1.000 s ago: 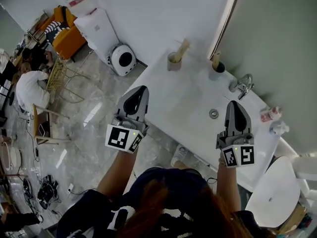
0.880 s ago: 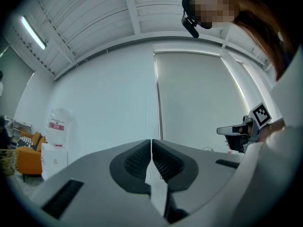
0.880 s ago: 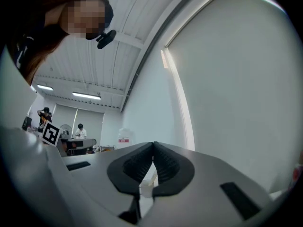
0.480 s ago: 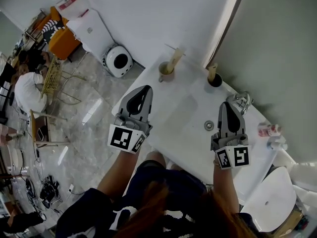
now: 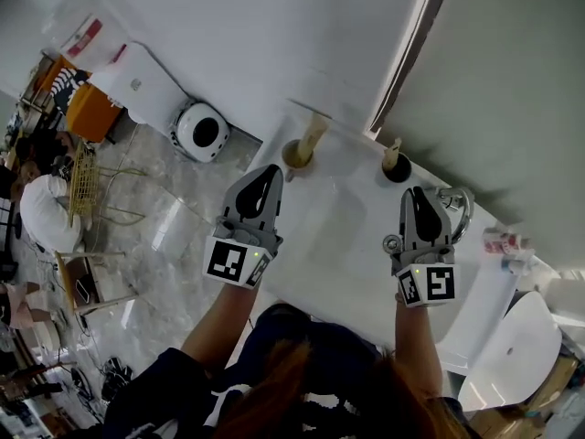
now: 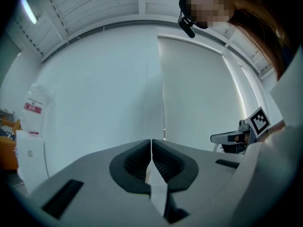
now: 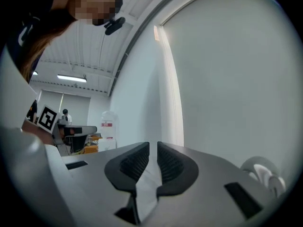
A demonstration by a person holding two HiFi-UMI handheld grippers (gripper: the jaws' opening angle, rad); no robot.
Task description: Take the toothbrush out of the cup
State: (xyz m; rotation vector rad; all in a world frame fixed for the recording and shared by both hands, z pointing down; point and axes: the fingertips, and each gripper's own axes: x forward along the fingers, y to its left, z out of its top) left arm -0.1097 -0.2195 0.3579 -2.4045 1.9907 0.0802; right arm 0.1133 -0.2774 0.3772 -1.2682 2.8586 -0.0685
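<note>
White counter point(image 5: 347, 245) runs diagonally across the head view, set against a pale wall; grey glossy floor point(image 5: 155, 245) lies to its left.

1. Far left: an orange chair point(image 5: 87, 110) and a seated person in white point(image 5: 41, 216) are on the floor, well apart from the counter. A round white appliance point(image 5: 201, 131) stands at the base of the wall, near the counter's far left corner.

2. The cup point(image 5: 294, 155), tan in colour, stands upright on the far left corner of the counter. The toothbrush point(image 5: 312, 133) is inside it, with its pale handle rising out of the rim and leaning toward the wall.

3. The left gripper point(image 5: 267, 171) is over the counter's left edge and points toward the cup. Its tips are near the cup but apart from it. In the left gripper view the jaws point(image 6: 151, 148) are pressed together with nothing between them; only the wall shows beyond.

4. A dark cup point(image 5: 397, 168) stands further right along the wall, with a pale handle point(image 5: 391, 153) protruding from it.

5. The right gripper point(image 5: 416, 194) is over the basin area and points toward the dark cup without touching it. In the right gripper view its jaws point(image 7: 153, 150) are opening: a narrow gap shows and nothing is between them.

6. A chrome faucet point(image 5: 457, 204) stands just beside the right gripper, on its right. The drain point(image 5: 390, 242) lies just beside its left flank. Small containers point(image 5: 503, 240) sit at the counter's right end; they are too blurred to identify.
</note>
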